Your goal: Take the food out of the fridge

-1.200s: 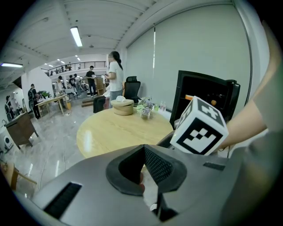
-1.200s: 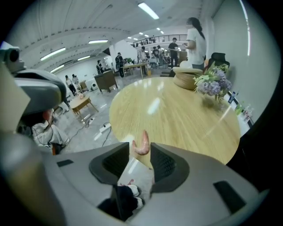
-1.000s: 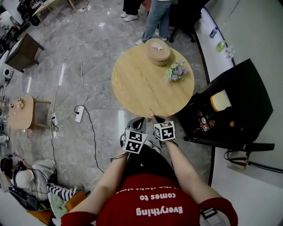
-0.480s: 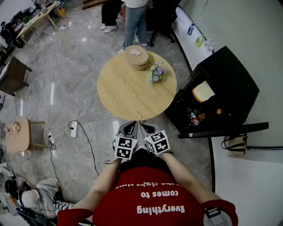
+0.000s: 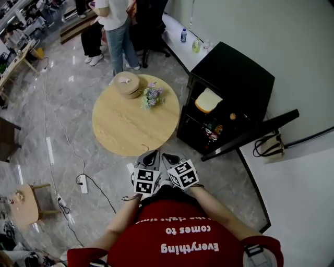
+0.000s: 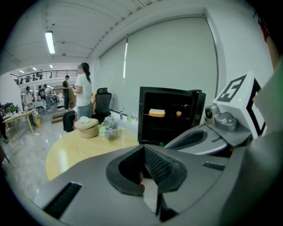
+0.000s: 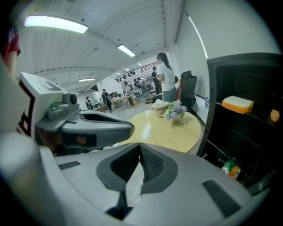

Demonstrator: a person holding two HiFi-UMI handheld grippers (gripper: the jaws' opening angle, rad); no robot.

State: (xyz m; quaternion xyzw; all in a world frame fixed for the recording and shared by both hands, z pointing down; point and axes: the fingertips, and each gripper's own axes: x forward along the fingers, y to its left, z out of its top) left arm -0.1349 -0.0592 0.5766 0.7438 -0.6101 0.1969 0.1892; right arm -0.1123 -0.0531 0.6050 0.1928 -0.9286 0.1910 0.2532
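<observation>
Further left than before, open fridge (image 5: 237, 70)

Too small or cut off

In the black box-shaped fridge (image 5: 229, 78), the small coloured items (image 5: 211, 131) on a lower shelf and the tiny round orange item (image 5: 233, 116) are too small to identify; the top edge crops the white-shirted standing person (image 5: 116, 15).

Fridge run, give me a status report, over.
Left gripper and right gripper shut, empty, close to the body. Fridge door open, bread on upper shelf, untouched. Round table beside the path, not blocking.
</observation>
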